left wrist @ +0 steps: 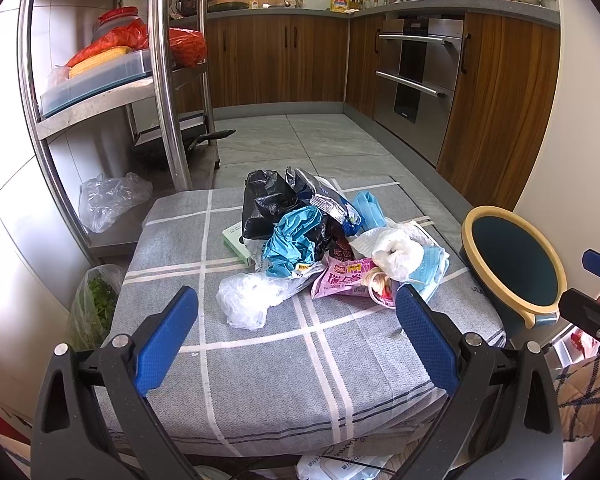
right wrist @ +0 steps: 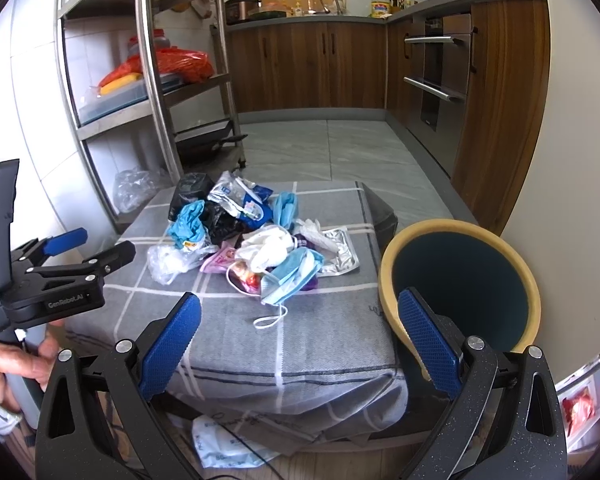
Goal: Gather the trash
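A heap of trash lies on a low table under a grey checked cloth (left wrist: pixel 260 380): a black bag (left wrist: pixel 264 204), a teal bag (left wrist: pixel 296 240), a clear plastic bag (left wrist: pixel 252 296), a pink wrapper (left wrist: pixel 344 276) and a blue face mask (left wrist: pixel 432 268). My left gripper (left wrist: pixel 297 292) is open just short of the heap, holding nothing. In the right wrist view the mask (right wrist: pixel 292 276) is nearest, and my right gripper (right wrist: pixel 300 298) hangs open over the table's near edge. A round bin with a cream rim (right wrist: pixel 388 260) stands empty at the table's right side.
A steel shelf rack (left wrist: pixel 164 80) stands left, with a plastic bag (left wrist: pixel 108 200) on its bottom shelf and a bag of greens (left wrist: pixel 96 304) below. Wooden cabinets and an oven (left wrist: pixel 420 80) line the back right. A hand (right wrist: pixel 12 364) holds the left gripper's handle.
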Demonstrator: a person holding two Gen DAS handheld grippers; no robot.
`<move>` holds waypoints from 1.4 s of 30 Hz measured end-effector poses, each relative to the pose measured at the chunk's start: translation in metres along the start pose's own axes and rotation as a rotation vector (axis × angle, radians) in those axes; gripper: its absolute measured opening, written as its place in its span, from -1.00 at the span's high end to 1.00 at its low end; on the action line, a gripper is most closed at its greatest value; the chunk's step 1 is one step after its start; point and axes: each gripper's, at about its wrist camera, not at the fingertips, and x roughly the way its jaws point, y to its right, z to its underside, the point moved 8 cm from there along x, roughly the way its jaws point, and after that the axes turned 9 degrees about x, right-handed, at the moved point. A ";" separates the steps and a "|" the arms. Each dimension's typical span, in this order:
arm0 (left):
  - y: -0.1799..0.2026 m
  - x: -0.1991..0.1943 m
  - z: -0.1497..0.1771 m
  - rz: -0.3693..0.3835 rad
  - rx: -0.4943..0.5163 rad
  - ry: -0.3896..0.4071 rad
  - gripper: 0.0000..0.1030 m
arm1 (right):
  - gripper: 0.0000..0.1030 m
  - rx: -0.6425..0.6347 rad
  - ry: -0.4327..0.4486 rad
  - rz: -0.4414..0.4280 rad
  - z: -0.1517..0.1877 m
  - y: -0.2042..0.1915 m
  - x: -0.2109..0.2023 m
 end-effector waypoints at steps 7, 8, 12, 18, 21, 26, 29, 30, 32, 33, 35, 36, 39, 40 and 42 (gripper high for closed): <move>0.000 0.000 0.000 -0.002 0.000 -0.001 -0.89 | -0.91 -0.001 0.000 0.002 0.000 0.000 0.000; 0.000 0.000 0.000 -0.001 0.000 -0.001 -0.89 | -0.91 0.000 -0.002 0.002 0.001 0.001 0.000; -0.001 0.001 -0.001 0.007 -0.004 -0.002 -0.89 | -0.91 0.005 -0.006 0.000 0.001 0.001 0.001; -0.002 0.004 -0.007 0.040 -0.024 -0.014 -0.89 | -0.91 0.014 -0.017 -0.003 0.000 0.002 0.004; -0.006 0.006 -0.011 0.041 -0.035 -0.024 -0.89 | -0.91 0.026 -0.022 -0.006 -0.001 0.003 0.005; -0.012 0.016 -0.021 0.047 -0.032 -0.057 -0.88 | -0.90 0.069 -0.055 -0.030 -0.007 0.008 0.011; -0.013 0.025 -0.030 0.059 -0.007 -0.073 -0.78 | -0.86 0.096 -0.074 -0.041 -0.012 0.011 0.018; -0.014 0.029 -0.032 0.061 0.006 -0.082 -0.73 | -0.85 0.104 -0.080 -0.045 -0.014 0.011 0.021; -0.012 0.042 -0.036 0.088 0.030 -0.116 -0.59 | -0.83 0.117 -0.094 -0.051 -0.017 0.012 0.028; -0.012 0.048 -0.038 0.094 0.035 -0.129 -0.52 | -0.79 0.121 -0.102 -0.054 -0.018 0.012 0.031; -0.014 0.064 -0.039 0.112 0.033 -0.158 -0.46 | -0.65 0.138 -0.120 -0.061 -0.019 0.012 0.040; -0.015 0.070 -0.040 0.116 0.028 -0.169 -0.41 | -0.61 0.149 -0.132 -0.065 -0.019 0.013 0.045; -0.019 0.093 -0.039 0.110 0.022 -0.207 -0.38 | -0.51 0.189 -0.173 -0.082 -0.016 0.014 0.062; -0.019 0.100 -0.038 0.109 0.019 -0.217 -0.37 | -0.51 0.199 -0.184 -0.085 -0.015 0.015 0.069; -0.020 0.113 -0.035 0.113 0.013 -0.239 -0.31 | -0.50 0.222 -0.209 -0.083 -0.011 0.016 0.084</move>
